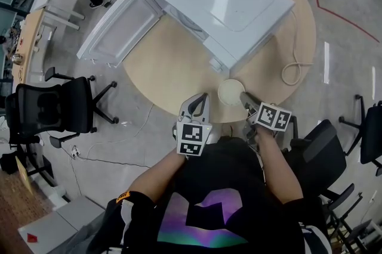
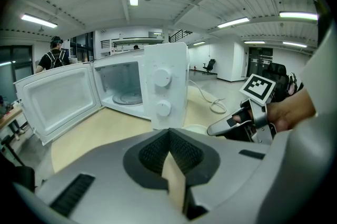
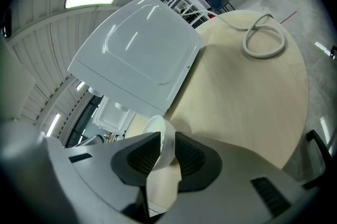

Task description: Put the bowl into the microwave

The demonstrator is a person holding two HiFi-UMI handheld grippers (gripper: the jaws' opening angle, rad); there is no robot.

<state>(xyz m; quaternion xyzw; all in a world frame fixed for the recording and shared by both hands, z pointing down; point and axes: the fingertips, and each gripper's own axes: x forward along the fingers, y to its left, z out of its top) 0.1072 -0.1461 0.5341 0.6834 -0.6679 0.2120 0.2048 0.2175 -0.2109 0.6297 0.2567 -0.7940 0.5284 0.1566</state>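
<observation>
- The right claw (image 1: 246,100) was clamped on the rim of the bowl (image 3: 158,133), with one jaw inside the wall and one outside.
- The bowl sat on the surface (image 1: 167,62) at the lower middle of the head view, just in front of the microwave (image 1: 221,2), at its knob end.
- The bite seemed to take only a thin slice of rim, though the wide-angle view made its depth hard to judge. A deeper hold before lifting would probably stop the bowl from tipping.
- The left claw (image 1: 197,105) had its jaws pressed together with nothing between them, and it hovered just left of the bowl.
- The door (image 1: 122,26) stood swung wide toward the upper left, and the glass turntable (image 2: 126,98) inside lay bare.
- Judging from that, the bowl needed to go left round the front corner with the knobs (image 2: 162,78), then in level and low under the top of the opening.
- That corner stood between the bowl and the opening. The left claw lay near the same path and would do best to keep aside.
- A white cord (image 1: 292,71) lay looped at the right of the surface, well apart from the route.
- An office chair (image 1: 54,107) stood on the floor at the left, and a person (image 2: 52,57) stood far off beyond the door.
</observation>
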